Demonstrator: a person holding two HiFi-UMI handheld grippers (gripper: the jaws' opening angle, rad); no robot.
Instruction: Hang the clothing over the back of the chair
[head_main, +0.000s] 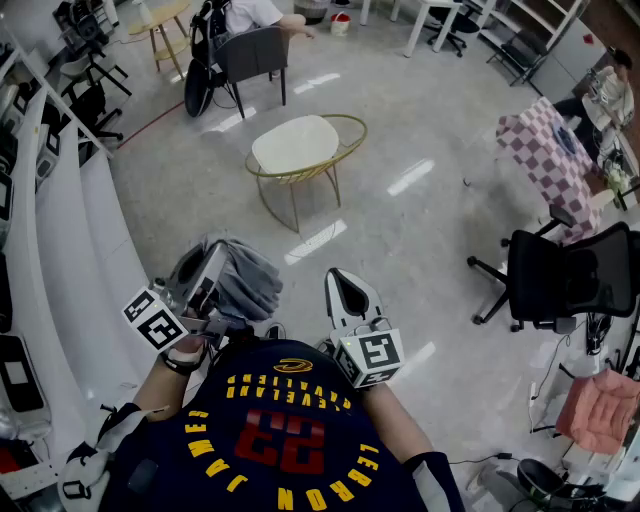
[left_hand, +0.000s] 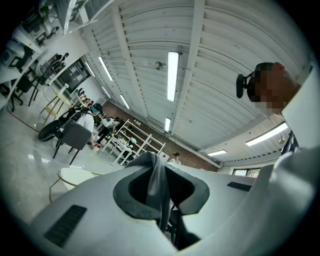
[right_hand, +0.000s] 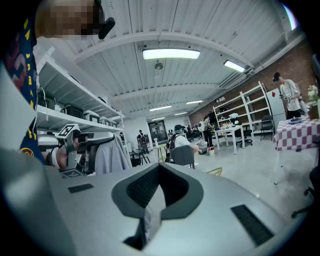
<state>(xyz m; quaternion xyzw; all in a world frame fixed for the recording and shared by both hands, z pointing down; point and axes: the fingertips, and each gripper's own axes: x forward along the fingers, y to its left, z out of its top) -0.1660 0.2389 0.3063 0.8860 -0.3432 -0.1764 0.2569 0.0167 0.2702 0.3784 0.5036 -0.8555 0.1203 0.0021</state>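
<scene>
A grey piece of clothing (head_main: 245, 280) hangs bunched from my left gripper (head_main: 200, 285), which I hold close in front of my chest. In the left gripper view the jaws are pressed on a fold of the grey cloth (left_hand: 156, 185) that sticks up between them. My right gripper (head_main: 350, 292) is beside it on the right, jaws together, with no cloth on it in the head view. The right gripper view shows the left gripper (right_hand: 80, 150) with the clothing (right_hand: 112, 156) draped from it. A gold-framed chair with a white seat (head_main: 298, 145) stands some way ahead on the floor.
White shelving (head_main: 60, 250) runs along my left. A black office chair (head_main: 570, 275) stands at the right, near a checkered table (head_main: 545, 150). A person sits on a dark chair (head_main: 250, 50) at the back. A pink cloth (head_main: 600, 410) lies at the lower right.
</scene>
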